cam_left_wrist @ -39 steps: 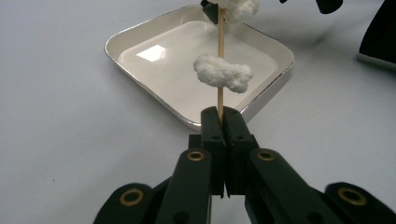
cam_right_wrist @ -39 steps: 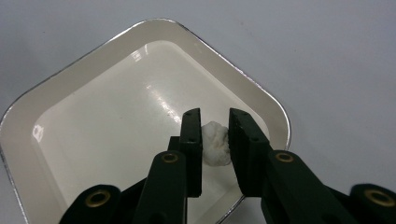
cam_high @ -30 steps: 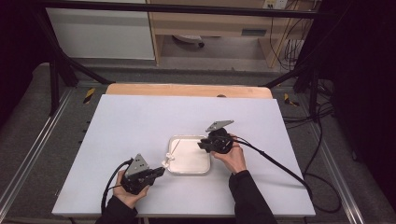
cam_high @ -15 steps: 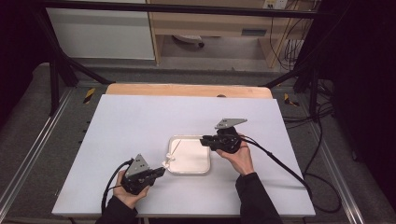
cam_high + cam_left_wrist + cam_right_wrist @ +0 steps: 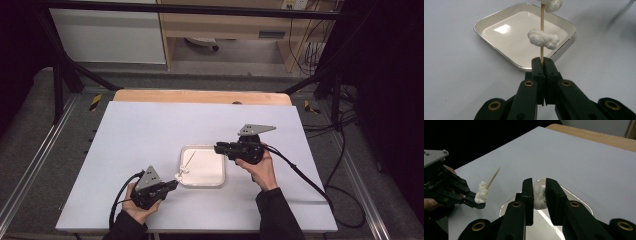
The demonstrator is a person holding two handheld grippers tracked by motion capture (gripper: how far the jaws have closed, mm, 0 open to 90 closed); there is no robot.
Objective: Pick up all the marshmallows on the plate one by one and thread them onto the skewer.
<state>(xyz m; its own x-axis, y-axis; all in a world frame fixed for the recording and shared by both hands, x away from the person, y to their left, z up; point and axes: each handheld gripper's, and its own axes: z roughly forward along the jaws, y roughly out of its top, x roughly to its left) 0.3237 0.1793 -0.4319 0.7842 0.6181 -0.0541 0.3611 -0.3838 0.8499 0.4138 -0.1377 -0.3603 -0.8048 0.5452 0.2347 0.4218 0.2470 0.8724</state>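
Observation:
My left gripper (image 5: 175, 183) is shut on the base of a thin wooden skewer (image 5: 542, 25). Two white fluffy lumps are threaded on it, one near the jaws (image 5: 543, 40) and one higher up (image 5: 551, 3). The skewer leans over the near left corner of a shallow white square tray (image 5: 207, 170). My right gripper (image 5: 218, 147) hovers over the tray's far right corner, shut on another white lump (image 5: 539, 196). The right gripper view has the left gripper (image 5: 477, 203) off to the left, its skewer tip (image 5: 495, 175) bare.
A white board (image 5: 150, 130) covers the table, with a wooden strip (image 5: 200, 96) along its far edge. Black frame posts and cables stand around the table, and a cable trails from each gripper toward the near edge.
My right gripper has shifted a little to the right and turned, still gripping its white lump. The left gripper and skewer have stayed put.

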